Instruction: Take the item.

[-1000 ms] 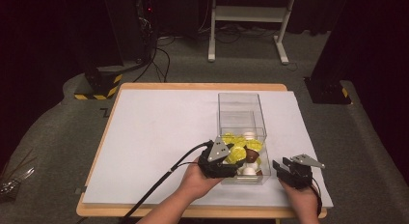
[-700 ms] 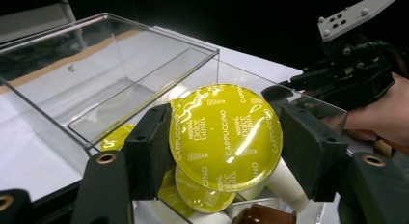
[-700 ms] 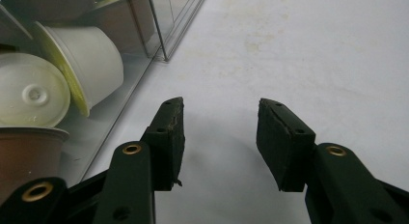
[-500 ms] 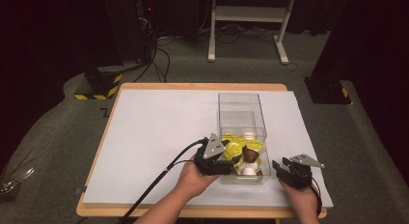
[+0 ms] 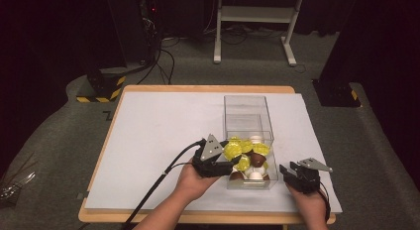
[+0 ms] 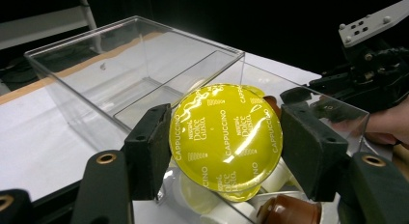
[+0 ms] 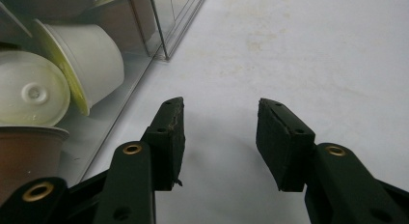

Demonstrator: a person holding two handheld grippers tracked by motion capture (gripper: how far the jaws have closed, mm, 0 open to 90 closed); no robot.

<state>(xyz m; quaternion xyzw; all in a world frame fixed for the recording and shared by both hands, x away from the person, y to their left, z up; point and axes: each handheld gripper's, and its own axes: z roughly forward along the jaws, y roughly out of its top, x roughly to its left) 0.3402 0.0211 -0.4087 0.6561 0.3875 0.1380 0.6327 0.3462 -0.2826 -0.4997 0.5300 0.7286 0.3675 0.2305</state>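
- Desk (image 5: 158,141): covered with a white sheet, carries everything below.
- Clear box (image 5: 246,122): stands right of centre, open at the top; the far half is bare, the near half holds a heap of capsules (image 5: 252,163), yellow-lidded, white and brown.
- Left gripper (image 6: 225,147): at the box's near left wall, just above the heap. Its fingers (image 6: 149,147) clasp a yellow capsule (image 6: 225,137) by the rim, foil lid facing the camera.
- Right gripper (image 5: 291,173): rests on the desk just right of the box, fingers (image 7: 169,137) parted with nothing between them.
- Handling note: by my reading, the capsule is either on its way out of the box or in. The hold is on a thin rim, so keep the squeeze even, move straight over the wall without knocking it, and let the idle gripper steady the light box if it slides.
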